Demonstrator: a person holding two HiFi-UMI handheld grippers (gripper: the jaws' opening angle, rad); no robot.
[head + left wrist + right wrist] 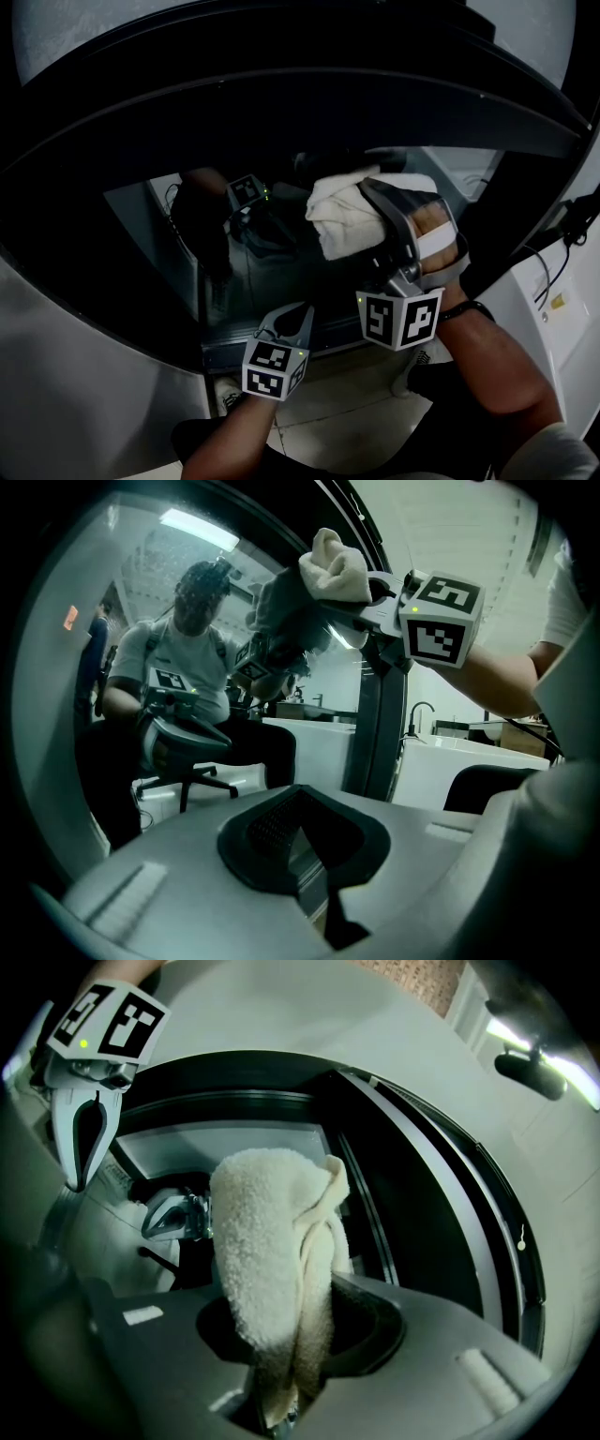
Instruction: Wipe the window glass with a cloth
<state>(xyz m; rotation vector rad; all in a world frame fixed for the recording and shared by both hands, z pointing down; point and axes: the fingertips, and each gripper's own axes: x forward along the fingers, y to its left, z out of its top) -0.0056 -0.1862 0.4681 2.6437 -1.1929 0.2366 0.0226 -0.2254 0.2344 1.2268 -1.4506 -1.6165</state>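
Note:
A folded white cloth (340,218) is pressed against the dark window glass (187,234), with my right gripper (373,199) shut on it. In the right gripper view the cloth (277,1260) rises from between the jaws of the right gripper (281,1410) and hides most of the glass (234,1143). My left gripper (298,317) is shut and empty, low beside the window's bottom edge. Its closed tip (302,841) points at the glass (141,667). The cloth (333,562) shows above it in the left gripper view.
A thick black curved frame (309,94) surrounds the window, with a white body panel (84,375) below left. Tiled floor (347,403) lies beneath my arms. A cable (548,267) hangs at the right. A seated person (178,677) and an office chair show in the glass.

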